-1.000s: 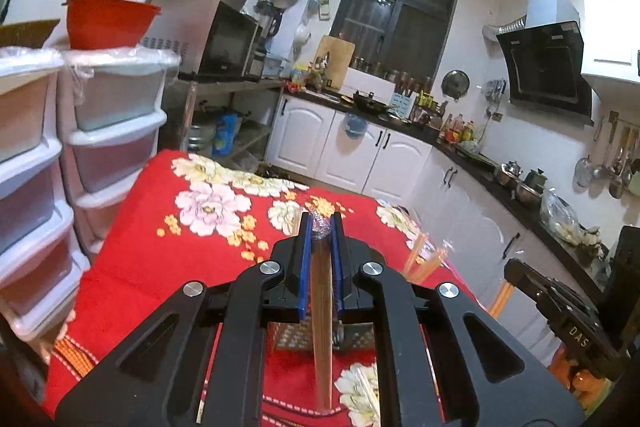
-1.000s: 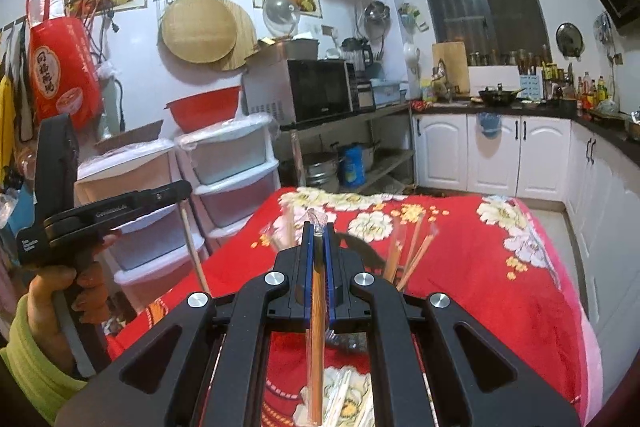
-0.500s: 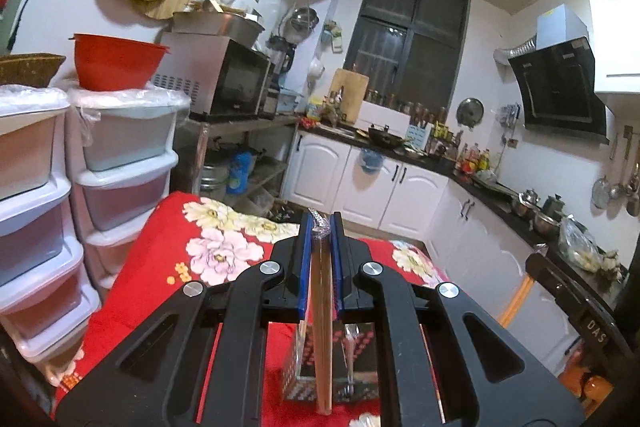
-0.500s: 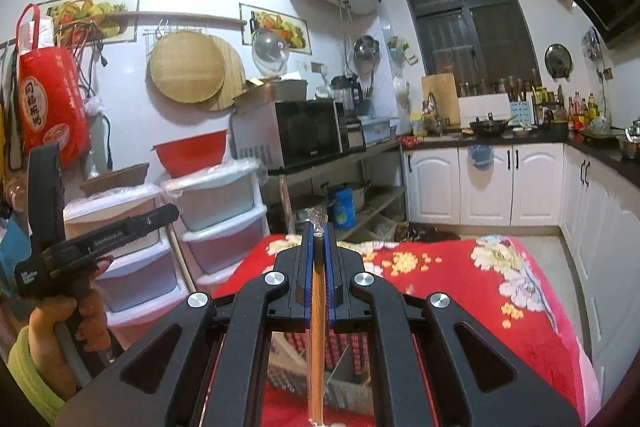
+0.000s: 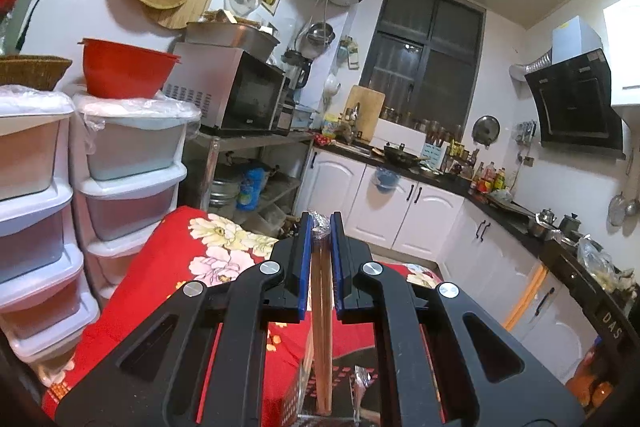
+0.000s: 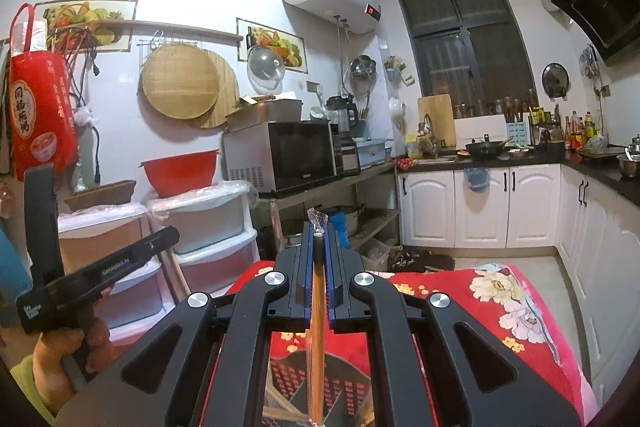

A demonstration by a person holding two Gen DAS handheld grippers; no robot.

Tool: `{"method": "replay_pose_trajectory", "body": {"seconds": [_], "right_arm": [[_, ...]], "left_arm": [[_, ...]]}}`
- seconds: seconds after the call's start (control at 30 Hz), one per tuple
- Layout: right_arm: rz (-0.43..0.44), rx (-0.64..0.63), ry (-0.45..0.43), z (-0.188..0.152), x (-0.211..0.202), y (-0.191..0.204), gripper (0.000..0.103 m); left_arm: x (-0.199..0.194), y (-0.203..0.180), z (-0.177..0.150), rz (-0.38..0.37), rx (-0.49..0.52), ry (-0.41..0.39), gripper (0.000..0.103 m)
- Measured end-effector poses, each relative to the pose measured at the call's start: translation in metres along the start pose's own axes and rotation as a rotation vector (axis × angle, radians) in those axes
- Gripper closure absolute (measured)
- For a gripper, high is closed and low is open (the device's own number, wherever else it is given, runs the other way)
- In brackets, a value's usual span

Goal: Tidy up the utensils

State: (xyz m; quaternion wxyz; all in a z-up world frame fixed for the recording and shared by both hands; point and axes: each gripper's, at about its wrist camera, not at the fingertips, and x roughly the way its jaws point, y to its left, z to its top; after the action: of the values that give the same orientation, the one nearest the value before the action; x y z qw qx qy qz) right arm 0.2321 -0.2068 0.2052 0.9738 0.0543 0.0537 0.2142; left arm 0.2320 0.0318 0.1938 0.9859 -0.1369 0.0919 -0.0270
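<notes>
Both clamped on wrapped chopsticks, left gripper on one pair, right gripper on another, held upright, tips hanging over what looks like a perforated holder on the red tablecloth, presumably for dropping in.
</notes>
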Motion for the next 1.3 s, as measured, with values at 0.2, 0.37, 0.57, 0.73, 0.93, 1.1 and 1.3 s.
{"method": "replay_pose_trajectory", "body": {"seconds": [0.2,0.37,0.57,0.73,0.93,1.1,1.3], "right_arm": [[-0.002,0.019,-0.018,-0.001,0.01,-0.001,0.098],[-0.004,0.021,-0.038,-0.005,0.017,-0.001,0.098],[0.005,0.019,-0.046,-0.014,0.025,-0.001,0.098],[0.011,0.01,-0.04,-0.026,0.038,0.002,0.098],[0.011,0.016,-0.025,-0.044,0.052,0.0,0.098],[0.009,0.038,-0.003,-0.064,0.059,-0.004,0.098],[0.002,0.061,0.031,-0.081,0.062,-0.006,0.098]], "left_arm": [[0.009,-0.005,-0.008,0.012,0.013,-0.01,0.099],[0.021,-0.004,-0.018,0.012,0.012,0.007,0.099],[0.031,0.004,-0.031,0.007,-0.007,0.017,0.099],[0.039,0.009,-0.047,0.004,-0.016,0.038,0.099],[0.045,0.017,-0.062,-0.001,-0.04,0.06,0.099],[0.049,0.019,-0.073,-0.003,-0.038,0.071,0.099],[0.051,0.022,-0.085,-0.007,-0.036,0.096,0.099]]}}
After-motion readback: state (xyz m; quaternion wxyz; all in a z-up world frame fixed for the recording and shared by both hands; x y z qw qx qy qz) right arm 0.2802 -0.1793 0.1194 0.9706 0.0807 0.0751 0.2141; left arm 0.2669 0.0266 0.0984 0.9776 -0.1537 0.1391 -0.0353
